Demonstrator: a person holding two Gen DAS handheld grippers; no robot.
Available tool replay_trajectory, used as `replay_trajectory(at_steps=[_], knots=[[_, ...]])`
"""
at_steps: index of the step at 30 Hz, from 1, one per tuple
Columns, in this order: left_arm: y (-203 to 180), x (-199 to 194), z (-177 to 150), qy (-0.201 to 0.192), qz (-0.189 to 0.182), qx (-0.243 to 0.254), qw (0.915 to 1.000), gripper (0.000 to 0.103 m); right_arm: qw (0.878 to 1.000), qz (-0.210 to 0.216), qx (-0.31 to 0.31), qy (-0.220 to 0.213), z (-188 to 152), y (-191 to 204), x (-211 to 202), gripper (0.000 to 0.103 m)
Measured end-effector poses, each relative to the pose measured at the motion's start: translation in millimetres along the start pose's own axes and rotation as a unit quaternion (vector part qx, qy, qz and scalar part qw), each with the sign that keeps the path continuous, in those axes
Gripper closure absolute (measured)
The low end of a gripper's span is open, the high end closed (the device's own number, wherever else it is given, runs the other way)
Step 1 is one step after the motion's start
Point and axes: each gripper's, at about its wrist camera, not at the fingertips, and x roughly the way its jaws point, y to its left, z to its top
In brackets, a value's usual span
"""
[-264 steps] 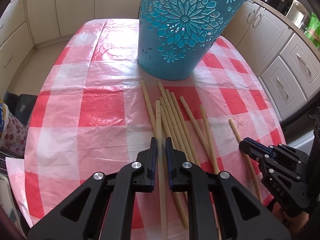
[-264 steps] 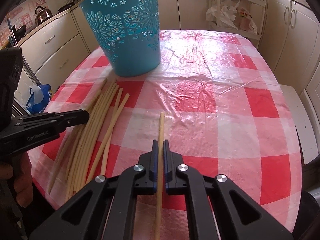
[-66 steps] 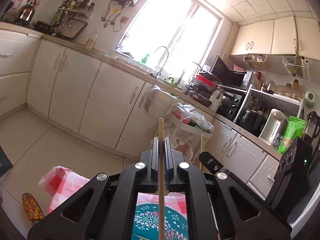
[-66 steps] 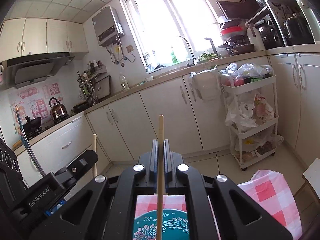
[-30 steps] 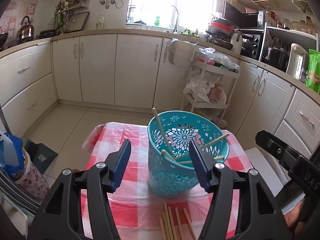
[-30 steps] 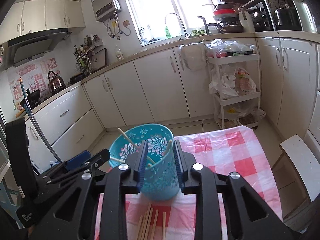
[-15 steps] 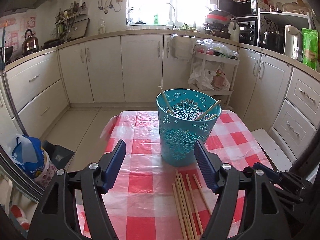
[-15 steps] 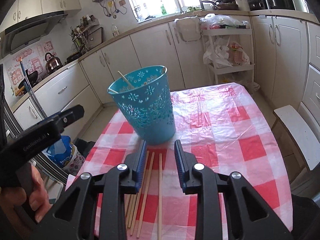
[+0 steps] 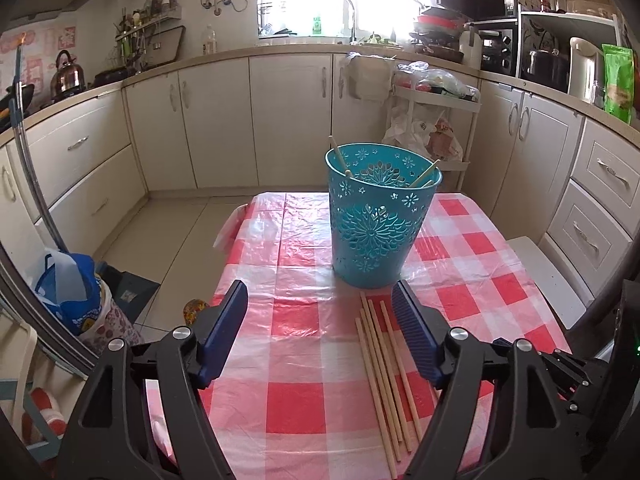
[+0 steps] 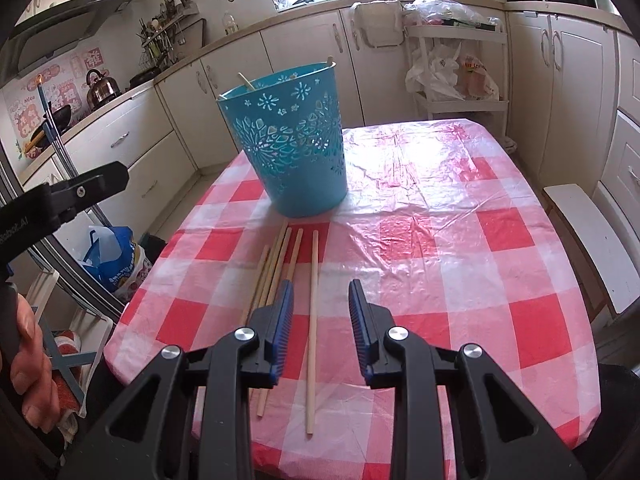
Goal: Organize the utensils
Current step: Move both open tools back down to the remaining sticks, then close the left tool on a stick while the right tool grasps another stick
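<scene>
Chopsticks (image 10: 313,304) dropped into the blue basket (image 9: 376,220) a moment ago lean inside it; both jaws now gape empty, left gripper (image 9: 320,328) and right gripper (image 10: 320,312) back low over the bench (image 10: 460,240), one loose stick between the right jaws, next pick likely.

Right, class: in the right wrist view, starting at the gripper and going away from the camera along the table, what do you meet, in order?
Right gripper, open → loose chopsticks lying on the checked tablecloth → teal basket with chopsticks inside → white kitchen cabinets.
</scene>
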Motion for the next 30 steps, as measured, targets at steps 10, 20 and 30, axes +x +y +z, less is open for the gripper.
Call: replay_trajectory(at_steps=[10, 20, 30], knots=[[3, -26, -15, -0.005, 0.003, 0.006, 1.0000, 0.032, 1.000, -0.009, -0.015, 0.008, -17, 9, -8, 0.074], [31, 4, -56, 0.079, -0.014, -0.035, 0.9962, 0.031, 0.997, -0.047, -0.040, 0.046, -29, 7, 28, 0.074], [5, 60, -78, 0.134, -0.027, -0.018, 0.9904, 0.031, 0.997, -0.035, -0.045, 0.056, -21, 9, 52, 0.074]])
